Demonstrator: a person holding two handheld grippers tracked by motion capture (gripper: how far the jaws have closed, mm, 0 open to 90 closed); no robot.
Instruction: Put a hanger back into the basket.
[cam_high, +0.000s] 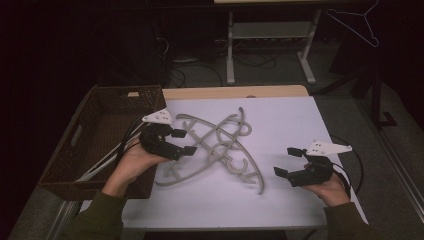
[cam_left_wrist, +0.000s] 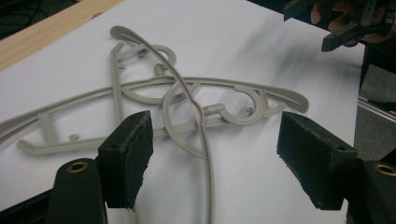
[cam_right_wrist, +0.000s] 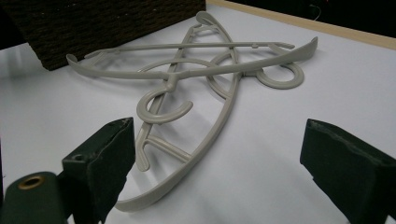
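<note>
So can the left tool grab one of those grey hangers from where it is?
Probably yes. The left tool is open and already at the edge of the crossed grey hangers, with nothing between them. In the left gripper view a hanger bar runs between its pads, not yet pinched.

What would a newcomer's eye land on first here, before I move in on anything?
Most likely the tangle of grey plastic hangers, crossed over one another in the middle of the white table top. Next, the two black grippers flanking it: the left gripper open at the pile's left edge, the right gripper open and apart from it. A dark woven basket sits at the table's left side.
</note>
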